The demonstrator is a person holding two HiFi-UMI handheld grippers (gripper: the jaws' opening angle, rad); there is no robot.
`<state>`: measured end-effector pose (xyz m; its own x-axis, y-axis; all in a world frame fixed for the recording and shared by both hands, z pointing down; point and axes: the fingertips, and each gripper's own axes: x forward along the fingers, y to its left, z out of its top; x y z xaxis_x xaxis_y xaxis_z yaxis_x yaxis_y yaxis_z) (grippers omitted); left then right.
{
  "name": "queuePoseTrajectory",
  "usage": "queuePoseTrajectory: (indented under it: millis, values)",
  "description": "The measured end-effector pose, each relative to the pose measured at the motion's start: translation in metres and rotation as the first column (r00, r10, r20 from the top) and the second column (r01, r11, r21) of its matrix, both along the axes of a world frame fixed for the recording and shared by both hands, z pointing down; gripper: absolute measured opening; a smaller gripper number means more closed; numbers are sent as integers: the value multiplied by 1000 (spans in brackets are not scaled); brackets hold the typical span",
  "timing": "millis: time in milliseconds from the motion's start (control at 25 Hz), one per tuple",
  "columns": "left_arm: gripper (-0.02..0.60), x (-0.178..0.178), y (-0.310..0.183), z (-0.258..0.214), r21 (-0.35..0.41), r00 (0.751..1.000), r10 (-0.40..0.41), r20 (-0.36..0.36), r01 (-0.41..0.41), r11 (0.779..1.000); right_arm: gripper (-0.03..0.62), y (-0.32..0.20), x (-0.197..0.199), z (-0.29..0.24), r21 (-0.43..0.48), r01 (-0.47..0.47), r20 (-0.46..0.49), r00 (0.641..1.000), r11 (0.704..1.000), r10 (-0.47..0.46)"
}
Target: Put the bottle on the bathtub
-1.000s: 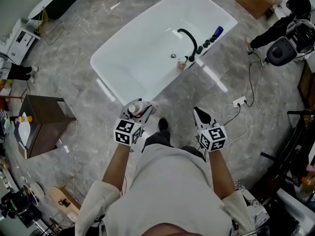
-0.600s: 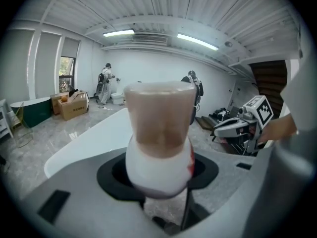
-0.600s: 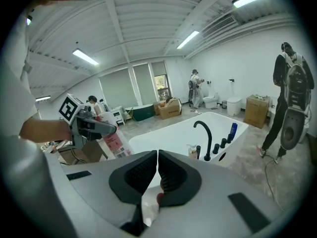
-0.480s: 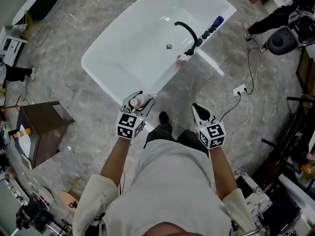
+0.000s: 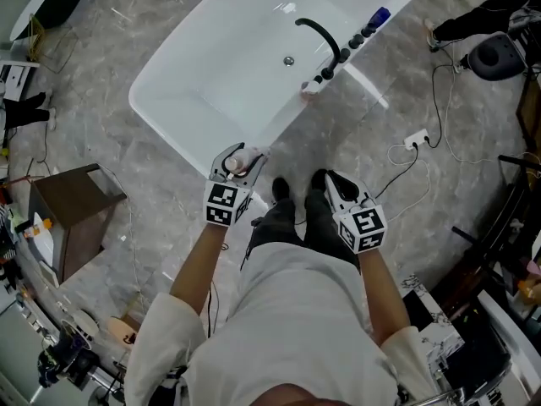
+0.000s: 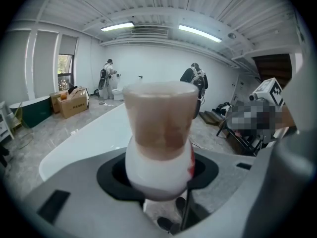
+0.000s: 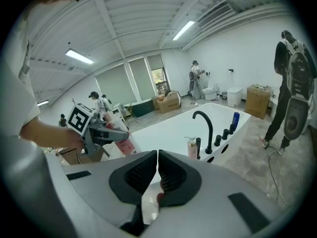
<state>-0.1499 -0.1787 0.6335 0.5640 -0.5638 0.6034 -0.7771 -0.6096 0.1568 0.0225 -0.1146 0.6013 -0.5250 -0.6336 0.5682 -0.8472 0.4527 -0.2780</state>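
My left gripper (image 5: 239, 161) is shut on a white bottle with a pinkish-brown cap (image 6: 159, 133). The bottle (image 5: 237, 159) hangs just in front of the near rim of the white bathtub (image 5: 169, 125), above the grey floor. In the right gripper view the same bottle (image 7: 124, 144) shows a pink label, with the left gripper (image 7: 106, 132) round it. My right gripper (image 5: 332, 183) is shut with nothing between its jaws, to the right of the person's feet. That gripper (image 7: 157, 168) looks toward the tub (image 7: 163, 133).
A black curved tap (image 5: 323, 39), black knobs, a blue bottle (image 5: 378, 16) and a pink pump bottle (image 5: 311, 92) stand on the tub's right rim. A brown box (image 5: 72, 218) sits at left. Cables and a power strip (image 5: 413, 140) lie at right, near a person (image 5: 494, 24).
The view has moved closer to the tub. My left gripper with the bottle has come up to the near rim. The right gripper has shifted slightly left.
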Motion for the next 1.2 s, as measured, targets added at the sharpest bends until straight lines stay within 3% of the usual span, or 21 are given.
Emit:
queuePoseTrajectory:
  millis: [680,1200]
  values:
    - [219,30,-53,165,-42,990,-47,131,53,998,32,-64,11,103,-77,145,-1,989,986,-146]
    - [221,31,-64,266,-78,971,-7,237,26,997,32,-84,-5,158,-133,205,18,979,970,-204]
